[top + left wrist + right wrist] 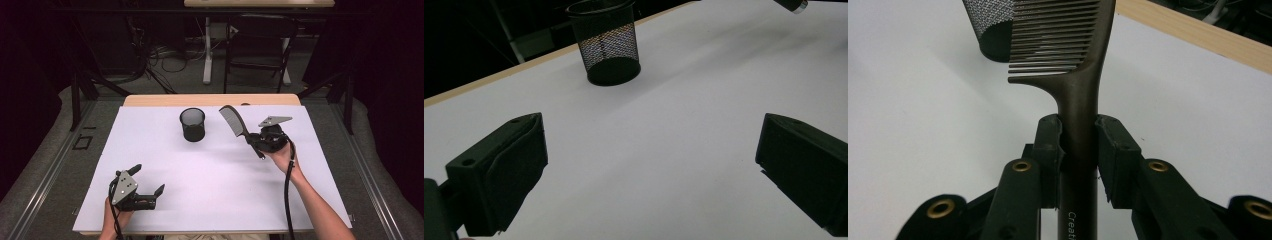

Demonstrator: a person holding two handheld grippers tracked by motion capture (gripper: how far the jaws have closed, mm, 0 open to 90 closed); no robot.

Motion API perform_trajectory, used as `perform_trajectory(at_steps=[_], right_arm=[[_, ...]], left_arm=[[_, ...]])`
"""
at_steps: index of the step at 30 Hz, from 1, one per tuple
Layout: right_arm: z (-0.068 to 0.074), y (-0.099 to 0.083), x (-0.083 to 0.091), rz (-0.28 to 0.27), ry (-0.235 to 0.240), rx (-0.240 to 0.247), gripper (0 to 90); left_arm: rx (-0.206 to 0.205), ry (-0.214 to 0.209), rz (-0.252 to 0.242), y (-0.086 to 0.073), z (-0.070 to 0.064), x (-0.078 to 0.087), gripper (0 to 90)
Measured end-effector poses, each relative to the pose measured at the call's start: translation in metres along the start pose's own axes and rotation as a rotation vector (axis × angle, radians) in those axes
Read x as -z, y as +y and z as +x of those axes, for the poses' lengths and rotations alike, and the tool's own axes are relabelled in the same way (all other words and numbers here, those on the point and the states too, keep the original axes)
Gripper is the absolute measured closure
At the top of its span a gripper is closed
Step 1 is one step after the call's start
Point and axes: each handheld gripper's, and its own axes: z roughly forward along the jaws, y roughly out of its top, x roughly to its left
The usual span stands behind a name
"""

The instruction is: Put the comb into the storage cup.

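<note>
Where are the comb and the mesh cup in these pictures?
dark plastic comb (231, 119), high view, on its toothed head.
black wire-mesh cup (607, 46), left gripper view, on its mesh side wall.

A dark comb (1075, 75) held by its handle above the bench, teeth end raised toward an upright black mesh cup (192, 124) standing just beside it

black fingers (1048, 150), brass rivets, grey 3-cornered plates (124, 186)
</note>
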Motion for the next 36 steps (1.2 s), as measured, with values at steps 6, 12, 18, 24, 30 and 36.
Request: perform_trajectory(at_steps=[6, 12, 18, 24, 30, 36], right_arm=[[0.002, 0.001, 0.001, -0.022, -0.001, 0.002, 72.7], [0.007, 0.004, 0.006, -0.073, -0.011, 0.018, 72.7], [0.008, 0.006, 0.008, -0.098, -0.018, 0.024, 72.7], [0.009, 0.007, 0.007, -0.113, -0.020, 0.023, 72.7], [0.010, 0.009, 0.009, -0.128, -0.025, 0.023, 72.7], [0.014, 0.013, 0.009, -0.132, -0.023, 0.042, 72.7]], left_arm=[[-0.004, 0.002, 0.003, 0.001, -0.001, 0.000, 0.2], [-0.006, 0.001, 0.000, 0.000, 0.000, 0.000, 0.2], [-0.004, 0.000, 0.002, 0.000, 0.000, 0.000, 0.2], [-0.002, -0.002, 0.004, 0.000, 0.000, -0.001, 0.2], [0.000, -0.003, 0.003, 0.000, 0.000, -0.001, 0.2], [0.011, -0.006, 0.005, 0.000, -0.001, -0.001, 0.3]])
